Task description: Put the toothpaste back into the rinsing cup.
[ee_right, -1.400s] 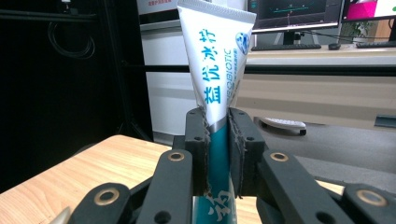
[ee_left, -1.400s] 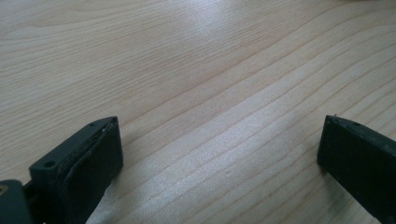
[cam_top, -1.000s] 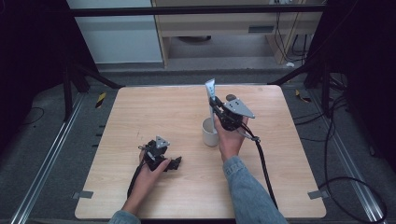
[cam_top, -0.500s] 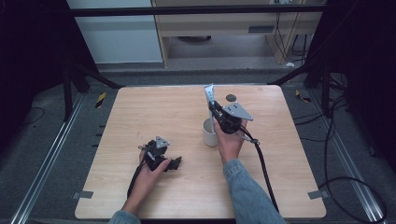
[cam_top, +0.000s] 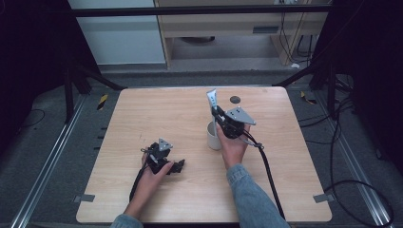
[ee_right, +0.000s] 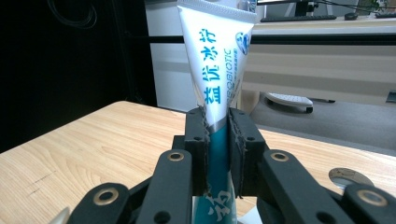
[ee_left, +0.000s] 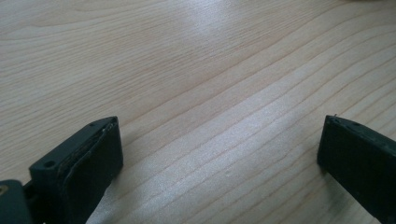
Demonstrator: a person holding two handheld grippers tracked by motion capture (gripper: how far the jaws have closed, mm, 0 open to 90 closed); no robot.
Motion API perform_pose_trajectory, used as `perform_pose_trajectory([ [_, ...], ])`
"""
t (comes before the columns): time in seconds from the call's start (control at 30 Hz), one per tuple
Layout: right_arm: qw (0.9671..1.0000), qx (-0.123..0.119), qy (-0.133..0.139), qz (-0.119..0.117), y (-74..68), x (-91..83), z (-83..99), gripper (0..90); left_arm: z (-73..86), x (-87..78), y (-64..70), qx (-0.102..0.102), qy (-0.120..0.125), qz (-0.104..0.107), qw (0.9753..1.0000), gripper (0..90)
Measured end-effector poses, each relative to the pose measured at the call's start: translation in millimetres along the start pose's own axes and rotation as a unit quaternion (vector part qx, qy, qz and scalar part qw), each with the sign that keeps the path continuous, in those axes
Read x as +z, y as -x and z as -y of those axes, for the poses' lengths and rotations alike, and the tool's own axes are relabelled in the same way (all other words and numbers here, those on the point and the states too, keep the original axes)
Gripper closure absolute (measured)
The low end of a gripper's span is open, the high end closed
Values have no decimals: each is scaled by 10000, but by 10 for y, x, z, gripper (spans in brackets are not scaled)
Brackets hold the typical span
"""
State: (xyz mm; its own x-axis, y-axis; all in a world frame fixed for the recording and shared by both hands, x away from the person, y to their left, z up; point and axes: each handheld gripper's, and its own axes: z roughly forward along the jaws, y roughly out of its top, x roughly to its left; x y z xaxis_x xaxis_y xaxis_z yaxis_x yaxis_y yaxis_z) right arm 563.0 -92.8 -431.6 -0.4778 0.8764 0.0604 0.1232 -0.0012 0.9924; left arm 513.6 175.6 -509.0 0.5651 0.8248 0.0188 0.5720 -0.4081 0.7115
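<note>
A white and blue toothpaste tube (cam_top: 212, 100) stands upright, flat crimped end up, with my right gripper (cam_top: 219, 114) shut on its lower part. In the right gripper view the jaws pinch the tube (ee_right: 217, 60) from both sides, my right gripper (ee_right: 218, 140) level with its teal band. A white cup (cam_top: 213, 136) stands on the wooden table (cam_top: 142, 118) directly under the tube. My left gripper (cam_top: 178, 166) lies low on the table at the front left. Its jaws are wide apart in the left gripper view (ee_left: 219, 149), with bare wood between them.
A small dark round disc (cam_top: 234, 99) lies on the table behind the cup and also appears in the right gripper view (ee_right: 348, 176). Cables trail from both grippers toward the front edge. Beyond the table are a desk, a cabinet and dark stands.
My right gripper has come down a little with the tube, closer to the cup. The left gripper has stayed where it was.
</note>
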Motion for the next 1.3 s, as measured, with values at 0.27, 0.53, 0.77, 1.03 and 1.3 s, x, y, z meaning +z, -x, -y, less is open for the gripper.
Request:
perform_pose_trajectory([
  [0.27,10000,-16,-80,-16,3,-12,46,789,0,0,0,0,1,0,10000,0],
  [0.53,9999,48,-148,-6,33,-36,111,789,0,1,1,-4,4,0,10000,0],
  [0.77,9998,3,-195,-34,33,-41,121,788,0,1,1,-5,5,0,10000,0],
  [1.03,9995,10,-308,-88,46,-47,148,788,0,1,1,-8,7,-1,10000,0],
  [1.3,9993,42,-361,-102,63,-72,209,787,0,1,1,-7,6,0,10000,0],
])
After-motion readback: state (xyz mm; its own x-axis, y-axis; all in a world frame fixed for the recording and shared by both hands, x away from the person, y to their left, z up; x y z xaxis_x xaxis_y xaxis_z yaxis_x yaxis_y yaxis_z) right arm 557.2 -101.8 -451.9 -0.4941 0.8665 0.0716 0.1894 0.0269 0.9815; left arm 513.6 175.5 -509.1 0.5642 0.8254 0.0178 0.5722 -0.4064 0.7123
